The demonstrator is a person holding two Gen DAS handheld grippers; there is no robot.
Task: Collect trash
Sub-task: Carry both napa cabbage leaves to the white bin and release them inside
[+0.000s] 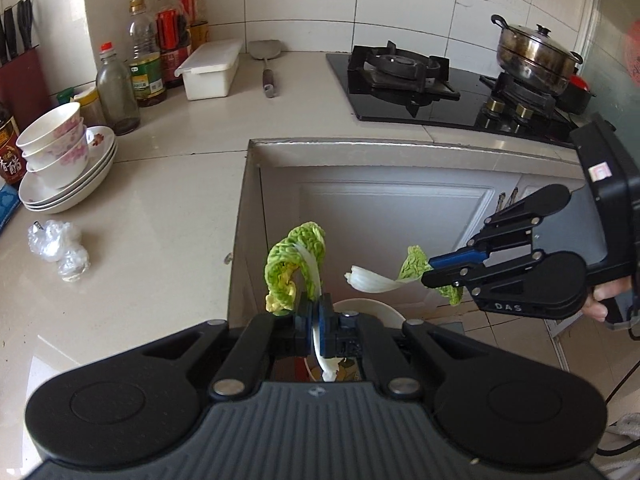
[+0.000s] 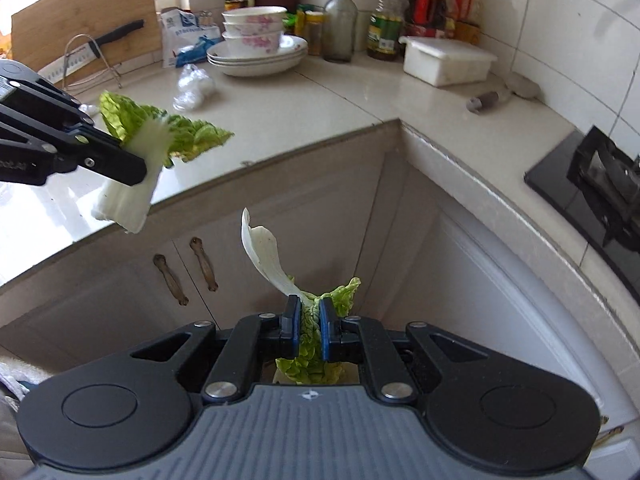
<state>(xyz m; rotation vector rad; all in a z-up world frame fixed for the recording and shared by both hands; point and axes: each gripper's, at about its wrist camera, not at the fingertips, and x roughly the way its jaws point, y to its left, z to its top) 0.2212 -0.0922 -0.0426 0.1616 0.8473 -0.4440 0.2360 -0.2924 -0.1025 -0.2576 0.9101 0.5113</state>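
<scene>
While both hands hang out past the counter edge, the pale L-shaped stone countertop [image 1: 168,184] frames the scene, wrapping round a recess fronted by white cabinet doors [image 1: 384,232]. On it, from big to small, sit the black glass gas hob [image 1: 420,92] with a lidded steel pot [image 1: 536,56], a stack of white floral bowls and plates [image 1: 60,164], a white lidded plastic box [image 1: 210,68], a row of 5 or so oil and sauce bottles [image 1: 148,60], and a crumpled wad of clear plastic wrap [image 1: 58,248] (likely trash not yet collected).

Below the recess, a round white rim [image 1: 380,310] shows just past the left gripper's fingers; I judge it to be the bin, though most of it is hidden.

The left gripper [image 1: 316,320] is clamped on a curled green-and-white cabbage leaf [image 1: 296,264], pinching the white stalk so the green frill stands above the pads and the stalk end dangles beneath. The right gripper [image 2: 309,326] is likewise closed on a second cabbage leaf with a long white rib [image 2: 264,248], gripped through its green part so the rib sticks up free. From the left wrist view it reaches in from the right, a person's fingers [image 1: 600,300] wrapped on its handle.

Both leaves are held clear of the counter and over the floor gap, near each other but apart, which suits dropping them together. Each still needs to be brought squarely over the rim before release, or limp leaf could catch on its edge.
</scene>
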